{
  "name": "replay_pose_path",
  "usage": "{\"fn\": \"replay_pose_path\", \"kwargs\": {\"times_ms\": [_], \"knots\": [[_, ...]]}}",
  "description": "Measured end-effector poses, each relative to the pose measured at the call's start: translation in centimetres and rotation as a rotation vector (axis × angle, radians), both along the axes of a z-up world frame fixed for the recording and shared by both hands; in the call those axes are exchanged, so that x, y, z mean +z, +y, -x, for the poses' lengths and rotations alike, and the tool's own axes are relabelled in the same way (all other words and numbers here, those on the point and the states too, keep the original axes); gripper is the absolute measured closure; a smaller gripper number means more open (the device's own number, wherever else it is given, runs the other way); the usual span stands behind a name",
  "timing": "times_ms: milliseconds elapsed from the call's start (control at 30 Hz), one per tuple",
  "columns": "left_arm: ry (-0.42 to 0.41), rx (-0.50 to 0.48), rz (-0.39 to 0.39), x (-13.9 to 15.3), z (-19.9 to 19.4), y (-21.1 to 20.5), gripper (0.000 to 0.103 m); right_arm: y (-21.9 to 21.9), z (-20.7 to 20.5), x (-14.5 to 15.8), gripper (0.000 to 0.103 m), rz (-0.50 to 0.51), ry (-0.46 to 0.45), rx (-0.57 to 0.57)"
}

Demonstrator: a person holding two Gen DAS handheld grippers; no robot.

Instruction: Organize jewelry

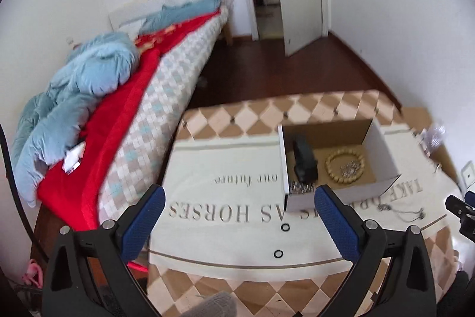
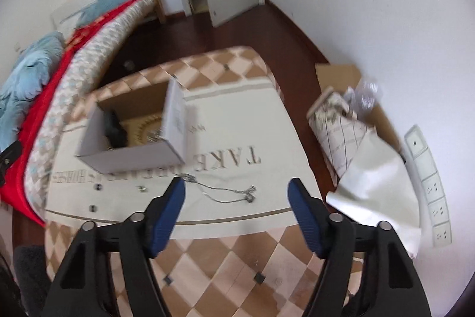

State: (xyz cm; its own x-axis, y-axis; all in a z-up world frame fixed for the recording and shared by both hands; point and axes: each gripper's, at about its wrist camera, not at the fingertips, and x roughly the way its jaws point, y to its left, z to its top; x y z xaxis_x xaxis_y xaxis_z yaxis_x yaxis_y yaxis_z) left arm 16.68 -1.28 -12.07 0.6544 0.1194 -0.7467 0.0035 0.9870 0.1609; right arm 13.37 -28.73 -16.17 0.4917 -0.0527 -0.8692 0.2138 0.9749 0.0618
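Lower centre of the right view: thin chain necklace (image 2: 228,193) on surface | we judge it limp, light; pinch mid-chain | left gripper (image 1: 239,223), right gripper (image 2: 236,213) wide open, empty

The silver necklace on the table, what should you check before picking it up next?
1. Right gripper open: ok, nothing between the blue pads.
2. Silver necklace within reach: ok, it lies just ahead of the right gripper.
3. Chain free of tangles: cannot tell, too thin and blurred.
4. Box has room: ok, though a bead bracelet and a black thing sit inside.
5. Left gripper out of the way: ok, open, over the rings.
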Motion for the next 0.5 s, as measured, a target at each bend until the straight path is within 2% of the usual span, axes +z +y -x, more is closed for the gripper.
{"fn": "replay_pose_path", "kwargs": {"times_ms": [200, 367, 467, 500], "knots": [[0.098, 0.006, -0.067, -4.5, -1.5, -2.0, 0.0, -2.6, -1.1, -5.6, 0.031, 0.006, 0.11, -0.075], [0.219, -0.041, -0.064, -8.1, -2.5, -4.0, 0.001, -1.8, -1.9, -7.7, 0.031, 0.028, 0.124, -0.039], [0.258, -0.071, -0.06, -9.4, -2.8, -5.3, 0.0, -0.8, -3.0, -8.8, 0.031, 0.065, 0.134, -0.013], [0.27, -0.084, -0.058, -9.7, -2.9, -5.7, 0.001, -0.5, -3.4, -9.4, 0.035, 0.079, 0.151, -0.003]]}}
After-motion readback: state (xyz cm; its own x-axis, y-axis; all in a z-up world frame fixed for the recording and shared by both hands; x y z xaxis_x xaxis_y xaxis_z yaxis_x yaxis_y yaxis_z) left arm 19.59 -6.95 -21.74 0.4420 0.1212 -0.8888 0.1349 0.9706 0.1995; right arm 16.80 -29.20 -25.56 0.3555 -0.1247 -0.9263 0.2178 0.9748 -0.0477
